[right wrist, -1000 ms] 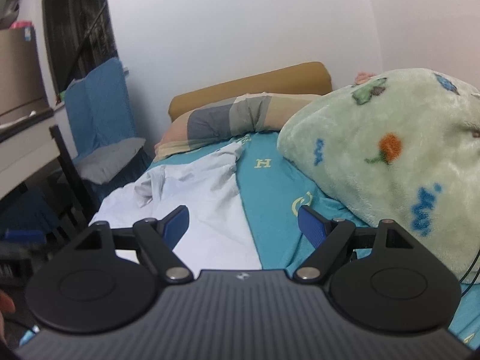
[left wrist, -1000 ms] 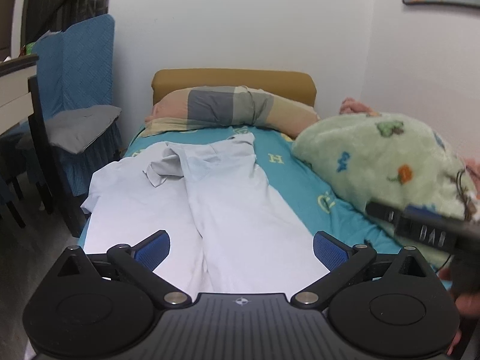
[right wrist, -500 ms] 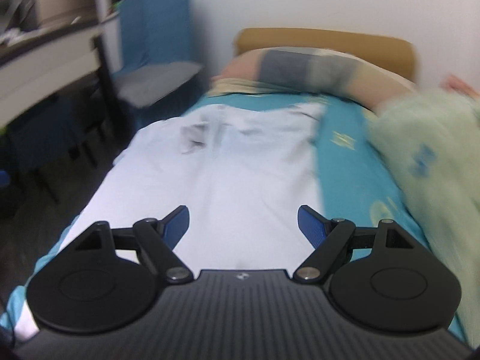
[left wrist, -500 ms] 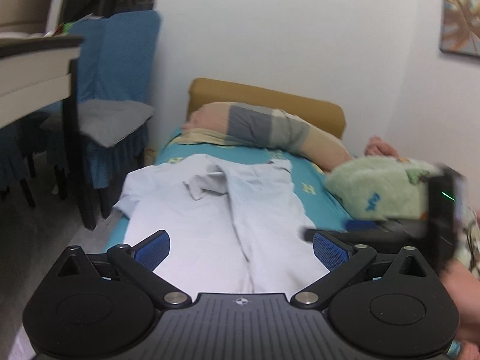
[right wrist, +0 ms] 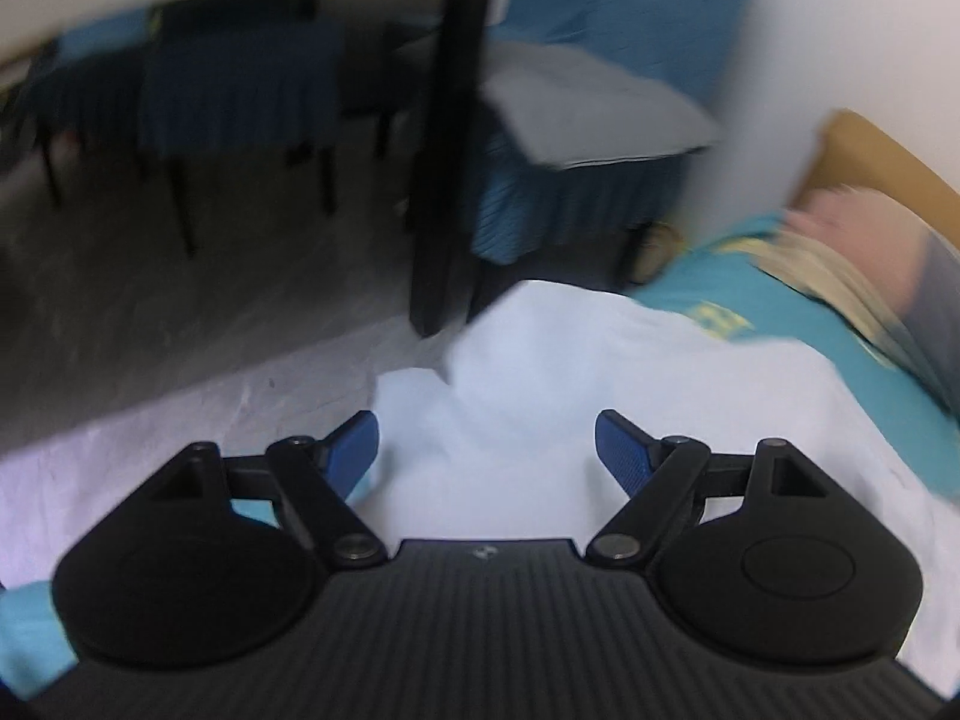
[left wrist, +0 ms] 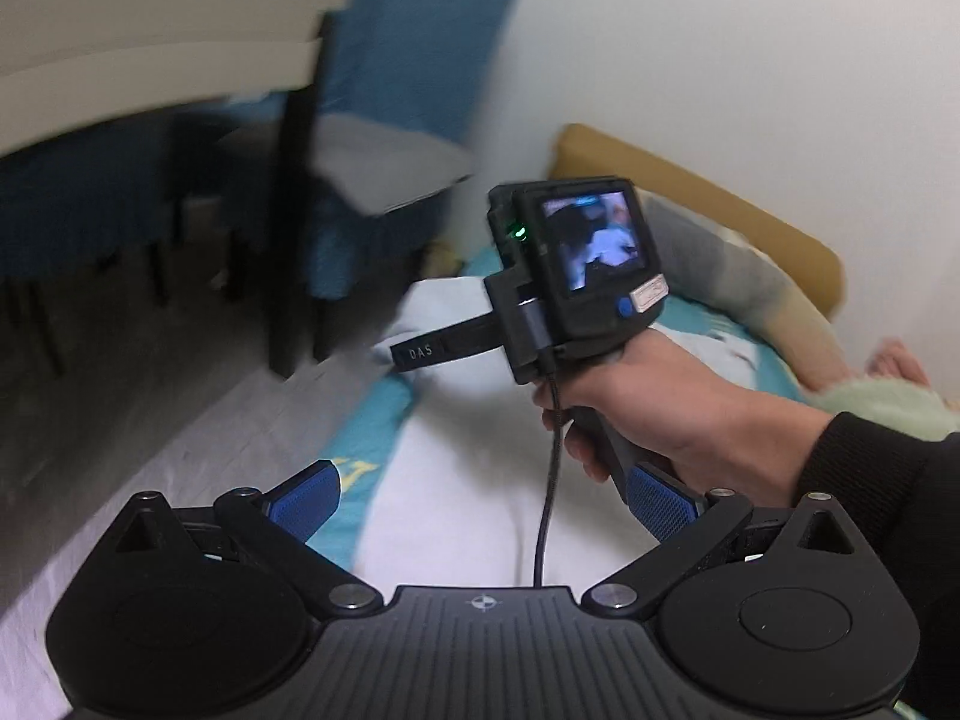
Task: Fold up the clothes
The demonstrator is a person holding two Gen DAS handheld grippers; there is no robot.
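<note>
Both your grippers wide apart, holding nothing, above the garment.

Your left gripper (left wrist: pixel 480 495) stands spread wide over the pale garment (left wrist: pixel 462 504) lying flat on the teal bedsheet (left wrist: pixel 375 414). Your right hand (left wrist: pixel 654 414) crosses that view, gripping the other tool's handle. Your right gripper (right wrist: pixel 487 441) is likewise spread wide, with nothing between its pads, above the garment's edge beside the floor (right wrist: pixel 180 324). Both views are blurred; folds and seams cannot be read.

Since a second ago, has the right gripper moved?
Yes. The right gripper has swung left toward the bed's left edge: the table leg and floor now fill its view above the white garment, jaws open.
</note>
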